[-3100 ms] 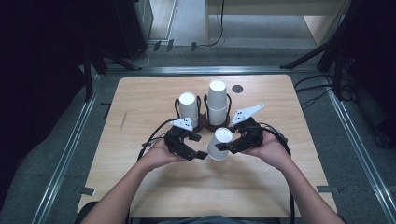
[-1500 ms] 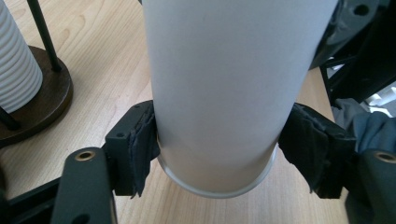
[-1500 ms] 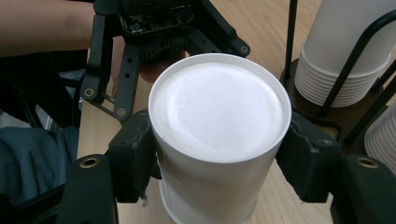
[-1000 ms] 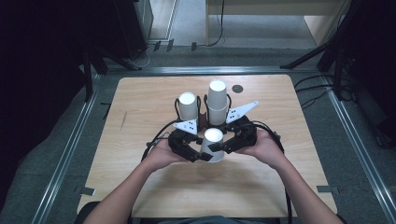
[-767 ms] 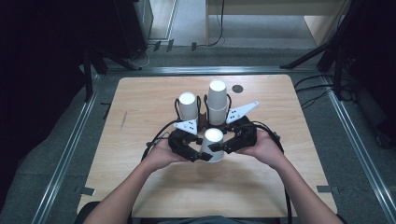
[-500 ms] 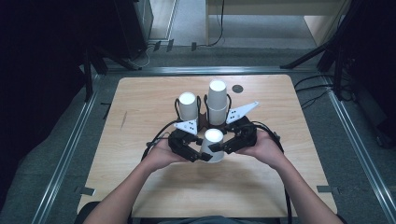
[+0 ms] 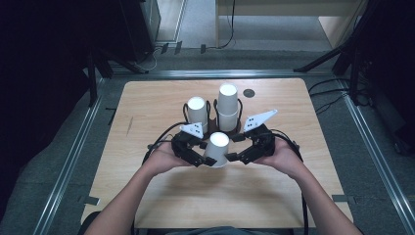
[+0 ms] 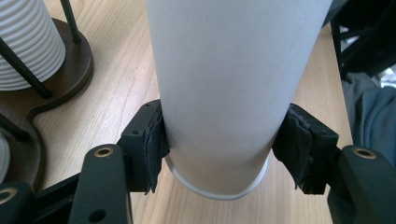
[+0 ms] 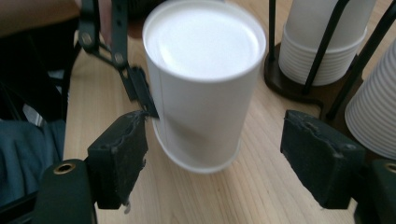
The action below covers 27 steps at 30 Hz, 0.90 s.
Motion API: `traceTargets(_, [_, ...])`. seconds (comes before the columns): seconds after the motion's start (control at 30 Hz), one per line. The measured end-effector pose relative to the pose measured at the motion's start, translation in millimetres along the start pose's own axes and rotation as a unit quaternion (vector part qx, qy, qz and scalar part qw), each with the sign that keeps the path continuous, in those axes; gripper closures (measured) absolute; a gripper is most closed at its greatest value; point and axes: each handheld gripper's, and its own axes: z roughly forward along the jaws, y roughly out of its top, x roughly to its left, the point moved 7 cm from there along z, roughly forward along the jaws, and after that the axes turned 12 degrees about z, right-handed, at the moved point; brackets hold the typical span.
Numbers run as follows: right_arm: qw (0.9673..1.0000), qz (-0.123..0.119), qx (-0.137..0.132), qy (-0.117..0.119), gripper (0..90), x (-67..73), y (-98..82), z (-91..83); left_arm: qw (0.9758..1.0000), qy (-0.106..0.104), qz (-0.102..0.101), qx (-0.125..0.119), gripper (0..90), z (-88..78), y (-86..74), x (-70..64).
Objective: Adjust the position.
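Observation:
An upside-down white paper cup (image 7: 217,147) stands between my two grippers at the table's middle. My left gripper (image 7: 209,157) is shut on it. In the left gripper view both pads (image 8: 154,144) press the cup's wall (image 8: 224,93) just above its rim. My right gripper (image 7: 237,155) faces the cup from the other side. Its jaws have just been opening. In the right gripper view the cup (image 9: 201,93) stands between them, and both pads (image 9: 119,154) are clear of it, so my right gripper (image 9: 219,163) is open. Behind the cup a left gripper finger (image 9: 140,88) touches it.
Two stacks of white cups (image 7: 197,110) (image 7: 227,105) stand in a dark wire holder with a wooden base (image 8: 70,70) just beyond the grippers. A small dark disc (image 7: 249,92) lies farther back. Bare wooden table (image 7: 147,112) runs to either side.
Since the oldest frame the cup has shifted a little to the left between the grippers. Over the last second both hands and the cup stay in place.

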Motion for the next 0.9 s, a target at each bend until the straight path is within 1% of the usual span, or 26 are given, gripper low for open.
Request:
traceTargets(0.03, [1.0000,-0.002,0.003,-0.001,23.8,-0.1,-1.7,0.6,1.0000,0.004,0.003,0.006,37.6,-1.6,1.1,0.6])
traceTargets(0.1, [1.0000,-0.004,0.006,-0.003,24.1,-1.3,-3.7,2.3,0.9999,0.003,0.010,0.013,37.5,-4.4,2.4,1.6])
traceTargets(0.2, [0.9999,-0.006,0.006,-0.005,24.5,-3.4,-4.2,4.1,0.9993,0.002,0.016,0.035,37.4,-7.4,2.7,5.8])
traceTargets(0.3, [1.0000,-0.003,0.001,-0.005,25.1,-6.2,-2.6,5.1,0.9988,0.004,0.014,0.047,37.4,-12.4,7.8,11.5])
traceTargets(0.33, [1.0000,-0.003,-0.001,-0.006,25.1,-7.2,-2.2,5.4,0.9985,0.010,0.018,0.051,37.4,-14.6,10.5,14.0])
traceTargets(0.37, [1.0000,-0.005,-0.003,-0.007,25.2,-8.3,-1.8,5.7,0.9983,0.008,0.015,0.055,37.4,-16.7,13.2,15.7])
traceTargets(0.47, [0.9999,-0.005,-0.002,-0.012,25.4,-9.9,-2.7,6.1,0.9974,0.001,0.017,0.070,37.4,-21.0,18.3,19.7])
traceTargets(0.5, [0.9999,-0.007,-0.001,-0.014,25.5,-10.8,-3.1,6.2,0.9969,0.003,0.018,0.076,37.4,-21.4,18.7,21.1])
traceTargets(0.53, [0.9999,-0.007,-0.001,-0.014,25.6,-11.4,-3.3,6.2,0.9967,0.000,0.015,0.080,37.4,-21.1,18.7,21.4])
traceTargets(0.57, [0.9999,-0.007,-0.002,-0.014,25.7,-11.8,-3.3,6.0,0.9963,-0.002,0.015,0.085,37.4,-20.9,18.3,21.9])
traceTargets(0.63, [0.9999,-0.007,-0.004,-0.015,25.7,-12.1,-3.0,5.8,0.9960,-0.004,0.015,0.088,37.4,-20.3,17.7,22.2])
traceTargets(0.67, [0.9999,-0.007,-0.007,-0.014,25.9,-12.2,-2.5,5.7,0.9962,-0.011,0.010,0.086,37.4,-16.9,16.5,21.8])
traceTargets(0.7, [0.9999,-0.008,-0.007,-0.013,25.9,-12.1,-2.4,5.8,0.9952,-0.015,0.009,0.097,37.4,-14.4,14.6,21.5])
traceTargets(0.73, [0.9999,-0.010,-0.007,-0.011,25.9,-12.2,-2.3,6.2,0.9938,-0.012,0.016,0.109,37.4,-11.8,12.2,21.1])
traceTargets(0.77, [0.9999,-0.011,-0.008,-0.010,25.9,-12.1,-2.3,6.7,0.9924,-0.015,0.019,0.120,37.3,-9.4,10.0,20.4])
traceTargets(0.8, [0.9999,-0.012,-0.006,-0.009,25.9,-11.8,-2.7,7.4,0.9917,-0.019,0.020,0.125,36.9,-6.7,8.5,19.1])
traceTargets(0.83, [0.9999,-0.013,-0.005,-0.007,25.9,-11.4,-3.0,8.2,0.9917,-0.024,0.027,0.123,36.5,-4.2,7.7,17.8])
traceTargets(0.9, [0.9998,-0.018,-0.002,-0.005,25.9,-10.5,-3.3,9.9,0.9921,-0.028,0.028,0.119,36.3,-1.8,7.4,16.3])
